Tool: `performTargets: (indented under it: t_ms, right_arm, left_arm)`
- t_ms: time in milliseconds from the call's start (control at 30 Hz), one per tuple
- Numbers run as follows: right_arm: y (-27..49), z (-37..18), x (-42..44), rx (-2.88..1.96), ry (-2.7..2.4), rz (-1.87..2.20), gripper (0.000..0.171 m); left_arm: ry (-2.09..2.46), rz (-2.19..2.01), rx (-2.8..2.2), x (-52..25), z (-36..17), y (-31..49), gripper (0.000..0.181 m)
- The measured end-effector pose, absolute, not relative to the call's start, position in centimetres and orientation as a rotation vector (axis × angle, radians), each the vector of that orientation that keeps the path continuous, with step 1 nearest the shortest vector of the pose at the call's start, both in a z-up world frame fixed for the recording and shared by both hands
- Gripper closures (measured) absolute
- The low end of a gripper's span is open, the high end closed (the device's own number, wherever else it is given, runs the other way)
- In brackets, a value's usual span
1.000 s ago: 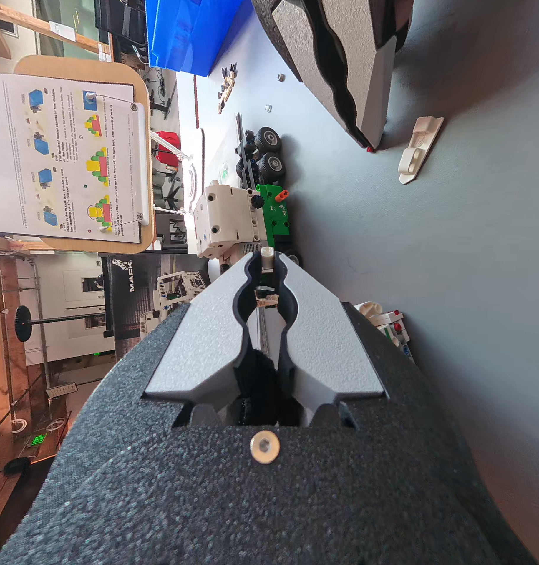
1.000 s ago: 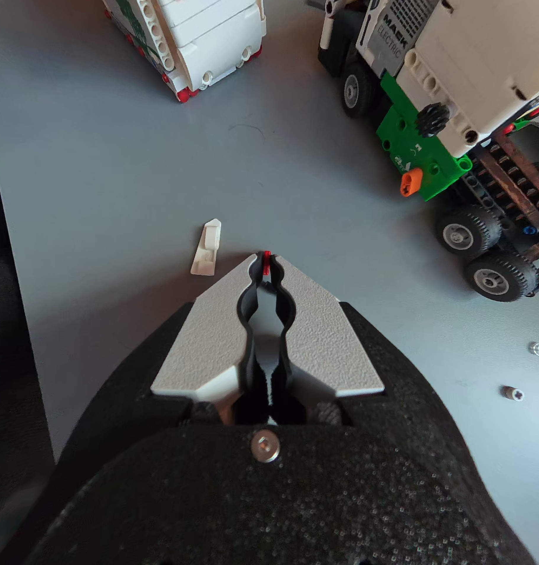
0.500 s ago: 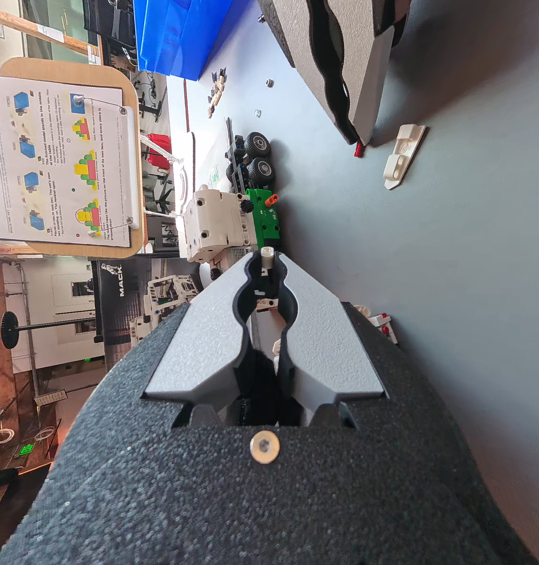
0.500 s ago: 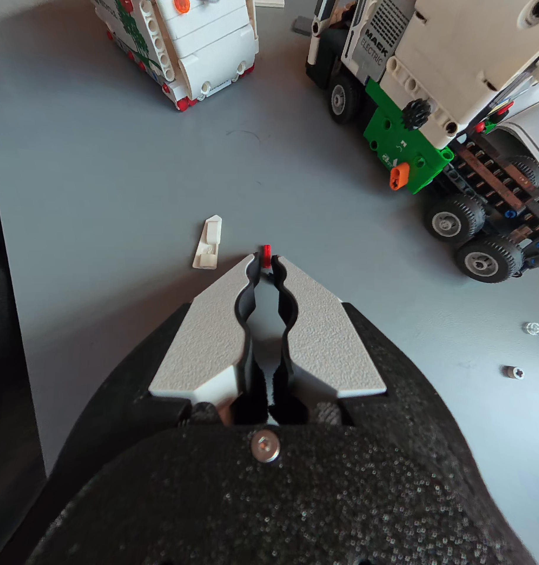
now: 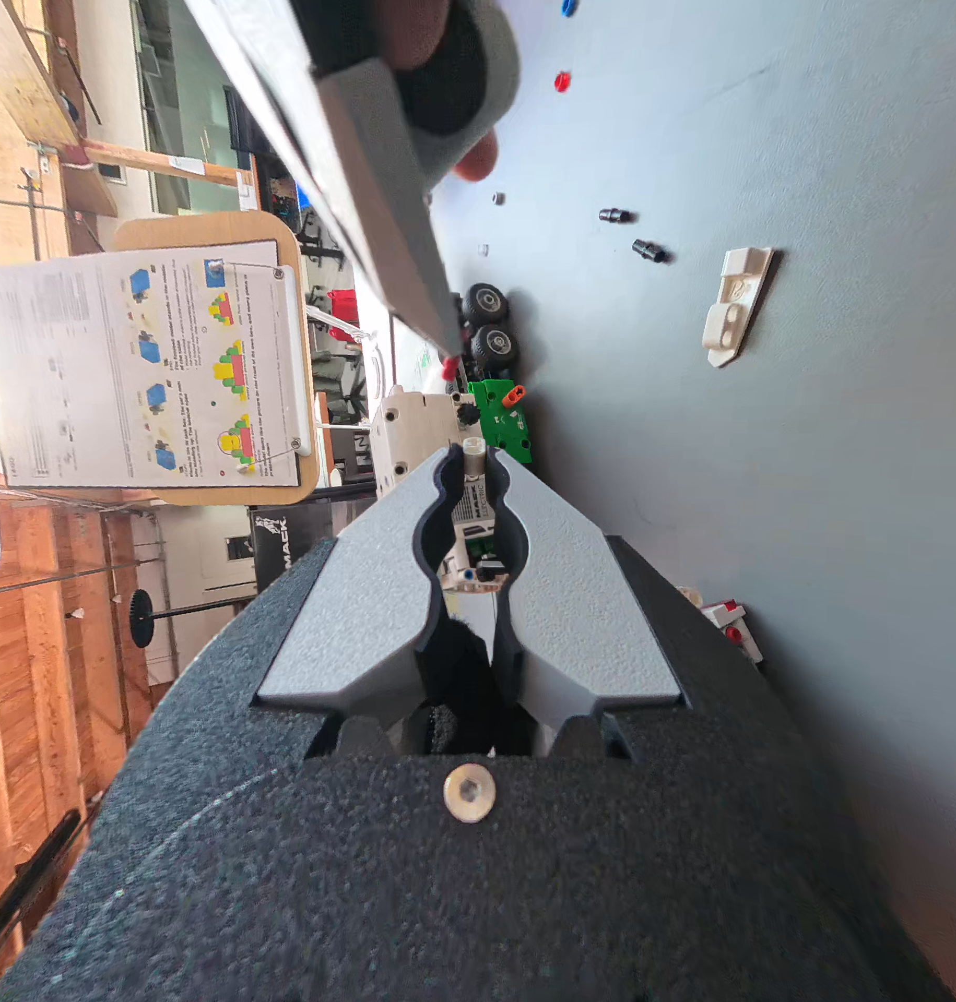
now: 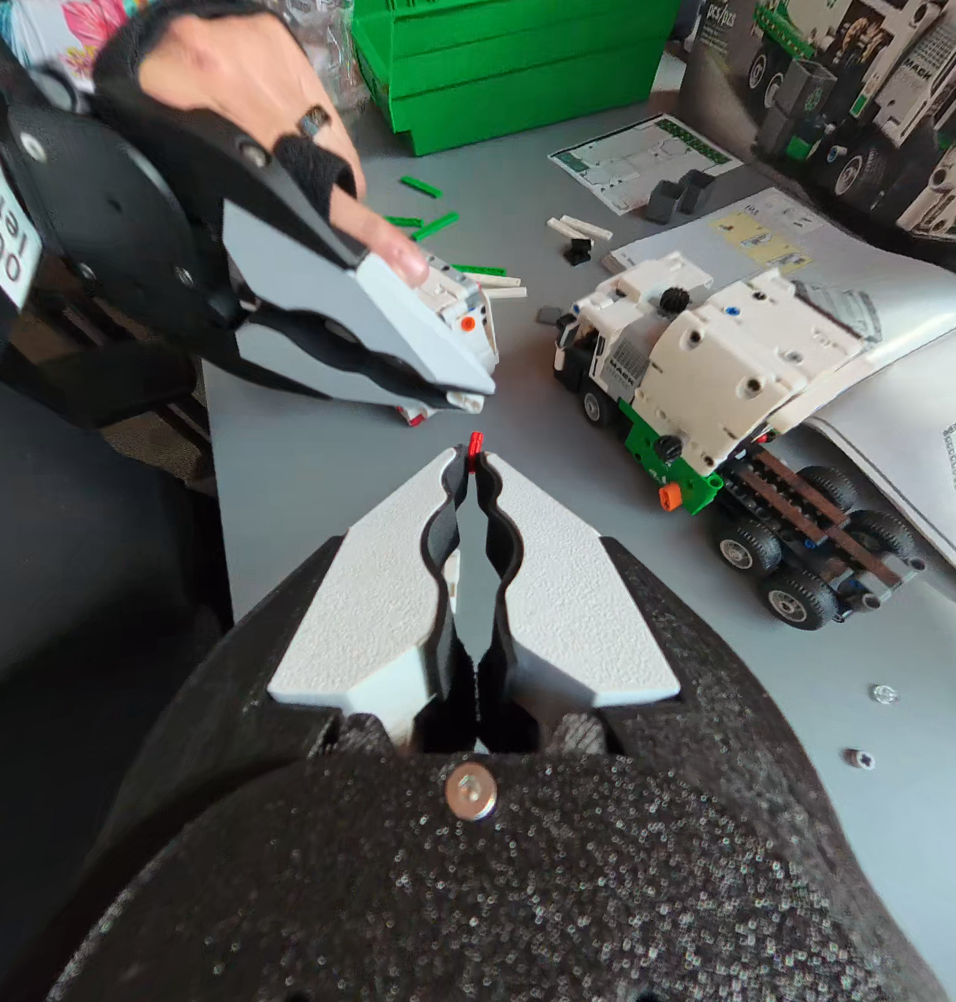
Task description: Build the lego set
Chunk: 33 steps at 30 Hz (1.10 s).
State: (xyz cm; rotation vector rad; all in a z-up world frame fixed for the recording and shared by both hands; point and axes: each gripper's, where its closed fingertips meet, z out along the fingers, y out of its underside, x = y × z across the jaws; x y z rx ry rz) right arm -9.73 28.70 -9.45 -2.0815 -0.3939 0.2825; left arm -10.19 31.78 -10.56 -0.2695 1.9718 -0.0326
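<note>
The lego truck point(image 6: 703, 390), white-cabbed on a green base with black wheels, stands on the grey table point(image 6: 313, 477), ahead and to the right in our right wrist view. Our right gripper point(image 6: 473, 455) has its tongs pressed together on a small red pin point(image 6: 475, 442), which juts just past the tips, raised above the tabletop. Our left gripper point(image 5: 473, 461) is clamped on a small white piece point(image 5: 474, 453) whose end shows between the fingertips; in the right wrist view that same gripper reaches in from the left, held by a gloved hand point(image 6: 237, 97), with the piece at its tips pointing toward the truck's cab. The two held parts are near each other but apart. Behind the left gripper we see a white lego sub-assembly point(image 6: 464, 309) resting on the table, partly hidden. A flat white part point(image 5: 736, 309) lies alone on the table, well apart from the truck, with two black pins point(image 5: 646, 250) beyond it. A green bin point(image 6: 497, 65) sits at the far edge, loose green strips point(image 6: 435, 225) in front of it, and an open instruction booklet point(image 6: 898, 390) lies under and beside the truck. A clipboard with a printed sheet point(image 5: 139, 363) stands upright past the table's edge.
</note>
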Motion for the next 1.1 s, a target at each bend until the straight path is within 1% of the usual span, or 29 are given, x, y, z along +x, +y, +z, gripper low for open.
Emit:
performTargets:
  t_ms: [67,333,667,867,1033,1100]
  right_arm:
    - [29.0,-8.8,-9.9,-2.106,-0.400,0.262,0.169]
    - [29.4,-10.3,-9.8,-2.200,-0.406,0.213,0.169]
    - [29.9,-10.6,-9.7,-2.230,-0.402,0.213,0.169]
    - [29.9,-11.0,-9.5,-2.272,-0.458,0.110,0.169]
    - [30.1,-11.5,-9.4,-2.290,-0.543,-0.060,0.169]
    - [30.1,-11.4,-9.4,-2.285,-0.530,-0.043,0.169]
  left_arm:
    - [1.965,-0.027,-0.236,-9.9,-10.5,31.4,0.175]
    - [1.968,-0.069,-0.247,-9.4,-10.5,30.9,0.175]
    - [1.968,-0.044,-0.222,-9.2,-10.8,31.2,0.175]
    - [1.970,0.023,-0.192,-9.1,-11.1,31.3,0.175]
    - [1.984,0.087,-0.178,-9.0,-11.6,31.4,0.176]
    - [1.981,0.095,-0.178,-9.0,-11.6,31.4,0.176]
